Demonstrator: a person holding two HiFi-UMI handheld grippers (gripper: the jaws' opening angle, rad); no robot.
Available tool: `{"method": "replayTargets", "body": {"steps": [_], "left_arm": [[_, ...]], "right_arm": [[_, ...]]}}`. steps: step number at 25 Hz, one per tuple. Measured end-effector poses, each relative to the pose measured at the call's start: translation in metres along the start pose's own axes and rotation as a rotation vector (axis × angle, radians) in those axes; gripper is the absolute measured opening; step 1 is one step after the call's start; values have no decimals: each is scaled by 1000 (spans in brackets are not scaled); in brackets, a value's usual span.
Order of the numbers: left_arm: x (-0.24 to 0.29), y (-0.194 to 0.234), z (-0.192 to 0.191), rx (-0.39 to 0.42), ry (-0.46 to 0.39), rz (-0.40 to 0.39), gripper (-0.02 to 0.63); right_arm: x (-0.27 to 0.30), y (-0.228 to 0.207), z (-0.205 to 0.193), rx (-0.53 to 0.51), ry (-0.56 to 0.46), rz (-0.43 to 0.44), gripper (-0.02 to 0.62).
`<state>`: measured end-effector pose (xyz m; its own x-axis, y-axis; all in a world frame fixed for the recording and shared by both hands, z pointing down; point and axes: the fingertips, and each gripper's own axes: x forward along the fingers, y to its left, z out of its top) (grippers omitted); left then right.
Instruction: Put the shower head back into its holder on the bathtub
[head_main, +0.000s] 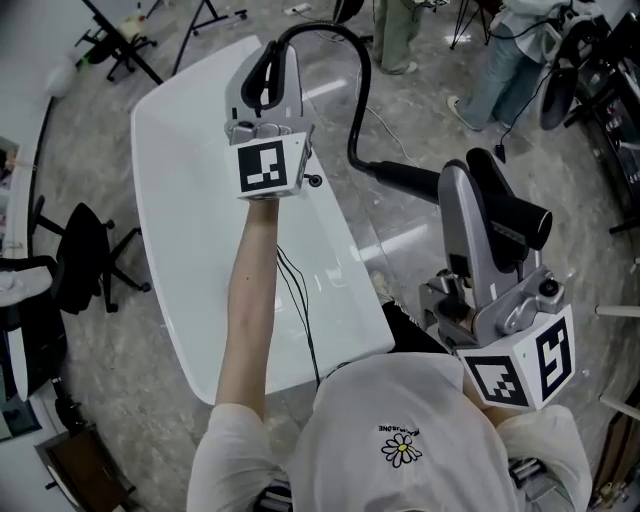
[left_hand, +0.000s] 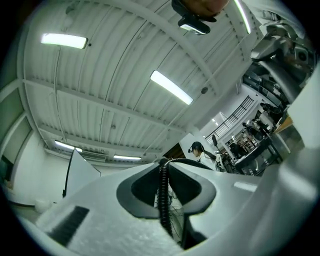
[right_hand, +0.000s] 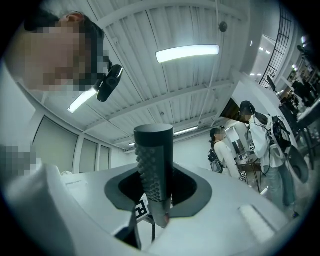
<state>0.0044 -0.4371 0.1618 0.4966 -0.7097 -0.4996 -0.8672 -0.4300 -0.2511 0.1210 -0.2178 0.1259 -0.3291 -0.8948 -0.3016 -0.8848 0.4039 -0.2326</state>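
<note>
1. The left claw (head_main: 269, 72) is held up high over the white bathtub (head_main: 180, 230).
2. Its two jaws are nearly closed. They pinch the black hose (head_main: 352, 90) between them.
3. In the left gripper view the bumpy hose runs right down the middle of the jaws, and the ceiling lights show behind it.
4. From the left claw the hose goes up, bends over in a big loop and comes down to the shower head (head_main: 515, 215).
5. The right claw (head_main: 484, 215) has its jaws closed on the shower head and holds it tight.
6. In the right gripper view the shower head stands up between the jaws. It is dark, round like a tube, flat on top, and has lots of little bumps on one side.
7. The shower head is not on the bathtub. It is up in the air, off to the right of the tub, over the shiny floor (head_main: 400, 240).
8. A thin black wire (head_main: 297, 300) lies inside the bathtub.
9. The person's bare arm (head_main: 248, 310) reaches out over the tub to the left claw.
10. The person wears a white shirt (head_main: 380, 410) with a small flower on it.
11. A black chair (head_main: 85, 255) stands to the left of the tub.
12. Other people (head_main: 500, 70) stand far back, past the tub.
</note>
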Motion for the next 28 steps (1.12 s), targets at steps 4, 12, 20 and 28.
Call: {"method": "replayTargets", "body": {"steps": [4, 12, 20, 28], "left_arm": [[40, -9, 13, 17, -54, -27, 54], [73, -45, -50, -17, 76, -58, 54], [62, -55, -67, -32, 62, -70, 54], [83, -53, 0, -36, -112, -100, 54]], "right_arm": [[6, -24, 5, -3, -16, -21, 115], [20, -74, -5, 5, -14, -103, 115], [26, -94, -22, 9, 25, -113, 115], [28, -78, -7, -25, -32, -108, 115]]}}
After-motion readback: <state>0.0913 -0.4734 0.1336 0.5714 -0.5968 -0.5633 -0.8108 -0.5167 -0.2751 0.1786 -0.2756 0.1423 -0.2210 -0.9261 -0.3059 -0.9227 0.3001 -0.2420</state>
